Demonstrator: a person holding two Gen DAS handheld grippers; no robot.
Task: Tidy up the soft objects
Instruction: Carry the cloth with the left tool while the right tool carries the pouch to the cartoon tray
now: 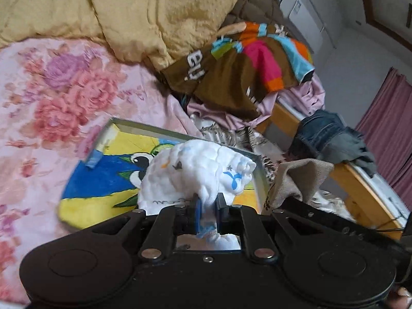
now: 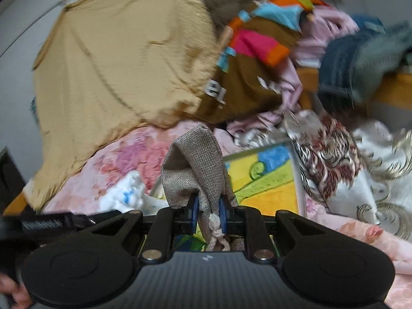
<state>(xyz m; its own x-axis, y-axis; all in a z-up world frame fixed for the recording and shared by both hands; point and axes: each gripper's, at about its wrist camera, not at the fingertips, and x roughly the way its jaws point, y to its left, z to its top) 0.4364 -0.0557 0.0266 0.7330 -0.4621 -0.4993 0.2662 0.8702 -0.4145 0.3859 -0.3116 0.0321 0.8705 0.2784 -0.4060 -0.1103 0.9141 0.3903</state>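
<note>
From my feed, a bed (image 1: 365,180) with a light wooden frame filled the view, spread with a pink floral sheet (image 1: 51,103). Beyond it stood a pale grey wall (image 1: 347,51), a white wall unit (image 1: 306,20), and a mauve curtain (image 1: 391,108) at right. Daylight was soft.

Soft, even daylight-like lighting in both views; no hard shadows, no glare. Strong fisheye bending with dark vignetting at the corners. Right wrist view heavily motion-blurred, worst on the jeans (image 2: 360,69) at upper right. Left wrist view sharper; floral bedspread (image 1: 64,97) smeared toward the left edge.
</note>
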